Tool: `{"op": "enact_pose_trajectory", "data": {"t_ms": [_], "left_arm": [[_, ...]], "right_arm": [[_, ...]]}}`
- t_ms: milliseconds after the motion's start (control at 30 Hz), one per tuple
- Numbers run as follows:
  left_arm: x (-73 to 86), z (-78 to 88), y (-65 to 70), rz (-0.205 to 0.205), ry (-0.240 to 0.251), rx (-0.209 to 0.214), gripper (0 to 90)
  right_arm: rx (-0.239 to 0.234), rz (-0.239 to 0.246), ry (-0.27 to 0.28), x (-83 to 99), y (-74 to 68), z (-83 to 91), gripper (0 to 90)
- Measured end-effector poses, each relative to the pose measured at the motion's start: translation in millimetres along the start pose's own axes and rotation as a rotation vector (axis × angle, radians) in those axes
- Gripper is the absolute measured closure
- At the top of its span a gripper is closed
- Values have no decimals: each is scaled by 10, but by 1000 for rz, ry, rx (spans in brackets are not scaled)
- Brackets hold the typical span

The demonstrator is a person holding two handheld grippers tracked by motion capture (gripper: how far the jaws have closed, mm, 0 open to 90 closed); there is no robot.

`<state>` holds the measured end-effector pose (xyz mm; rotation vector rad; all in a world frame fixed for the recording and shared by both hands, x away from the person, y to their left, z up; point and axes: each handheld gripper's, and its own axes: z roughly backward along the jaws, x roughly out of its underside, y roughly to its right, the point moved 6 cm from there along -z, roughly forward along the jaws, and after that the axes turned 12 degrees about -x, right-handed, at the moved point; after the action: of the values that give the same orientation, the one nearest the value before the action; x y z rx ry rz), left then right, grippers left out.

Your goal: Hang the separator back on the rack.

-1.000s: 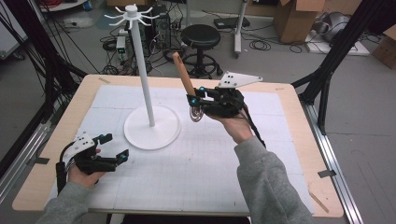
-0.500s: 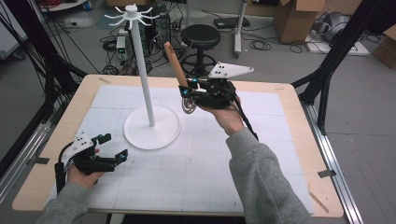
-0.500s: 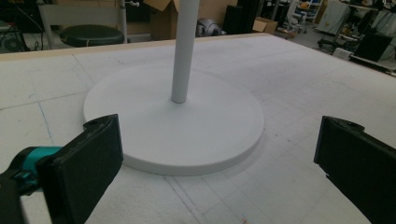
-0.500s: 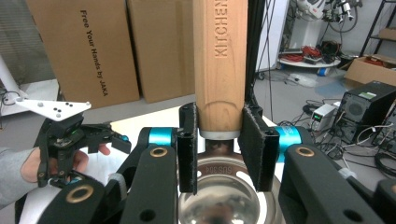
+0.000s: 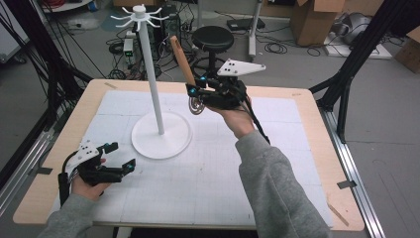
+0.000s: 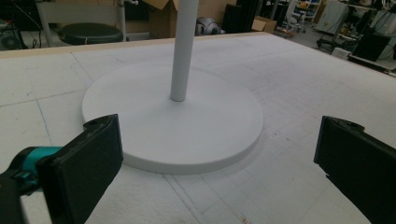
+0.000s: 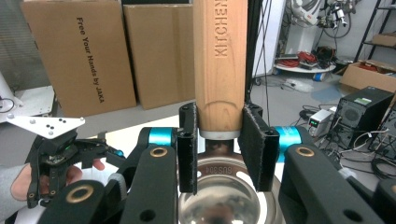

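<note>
progress looks about halfway: the right gripper (image 5: 198,96) is clamped on a wooden-handled utensil (image 5: 181,60), handle up, metal head below the jaws, lifted clear of the table (image 5: 297,129). hanging it on the hook stand (image 5: 148,74) just to the gripper's left seems what's left. the left gripper (image 5: 119,158) rests wide open and empty, facing the stand's base. only the pole stands in the way

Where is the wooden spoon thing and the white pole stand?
wooden-handled utensil (image 7: 219,70), right gripper view, on its wooden handle.
white stand (image 5: 154,84), high view, on its upright pole.
</note>
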<state>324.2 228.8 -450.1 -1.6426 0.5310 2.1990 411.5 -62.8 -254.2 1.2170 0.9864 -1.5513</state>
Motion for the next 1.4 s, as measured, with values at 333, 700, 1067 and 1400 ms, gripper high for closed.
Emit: {"op": "enact_pose_trajectory", "data": {"t_ms": [333,700,1067,1400], "left_arm": [[0,10,1,2,2,4,17],[5,9,-5,6,0,-2,17],[7,13,-9,4,0,0,17],[-14,40,-5,-6,21,1,17]], "right_arm": [[15,17,8,-108,-10,-61,697],[22,20,35,-225,-14,-82,697],[19,22,47,-284,-28,-144,697],[10,16,52,-290,-53,-219,697]]}}
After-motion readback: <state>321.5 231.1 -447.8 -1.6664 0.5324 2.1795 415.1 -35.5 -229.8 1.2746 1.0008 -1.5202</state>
